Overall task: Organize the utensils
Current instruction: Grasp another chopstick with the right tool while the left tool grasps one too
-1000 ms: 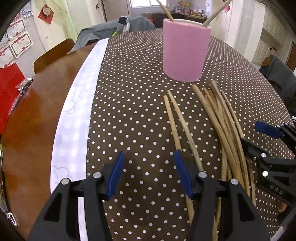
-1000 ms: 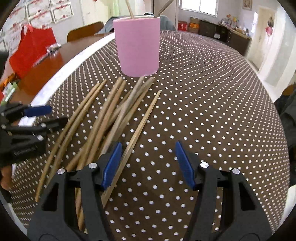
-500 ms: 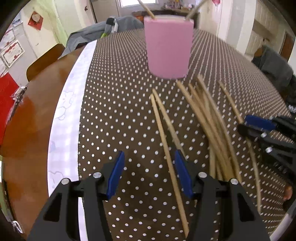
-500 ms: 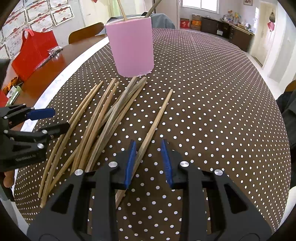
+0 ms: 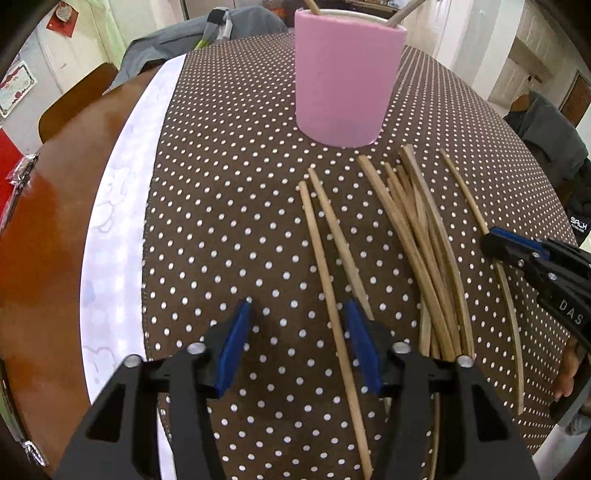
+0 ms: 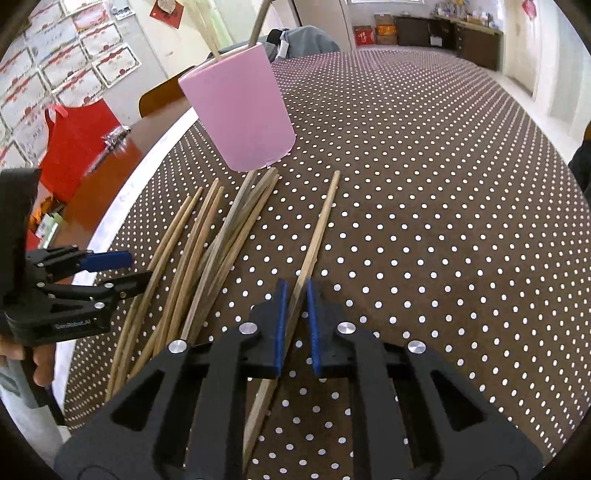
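Observation:
A pink cup [image 5: 347, 85] [image 6: 240, 114] stands on the dotted brown cloth with a few sticks in it. Wooden chopsticks lie loose in front of it: a pair [image 5: 336, 229], a crossed bundle [image 5: 417, 229] [image 6: 221, 240], and one lone chopstick [image 6: 319, 229] [image 5: 465, 192]. My left gripper [image 5: 297, 302] [image 6: 136, 266] hovers over the pair, its jaws closing. One chopstick [image 5: 325, 266] runs between them by the right pad, untouched. My right gripper [image 6: 295, 282] [image 5: 493, 236] is closing, its pads against the lone chopstick, which lies on the cloth.
A white cloth strip [image 5: 114, 221] borders the brown cloth; bare wooden table [image 5: 44, 221] lies beyond it. A red bag [image 6: 74, 136] sits on that wood. A chair back [image 5: 74, 103] and a grey jacket [image 5: 221, 29] are behind. A hand [image 6: 37, 365] holds the left gripper.
The right jaws went from wide apart to nearly together around the lone chopstick as the gripper shifted over it. The left gripper drew nearer the pair and its jaws narrowed a little.

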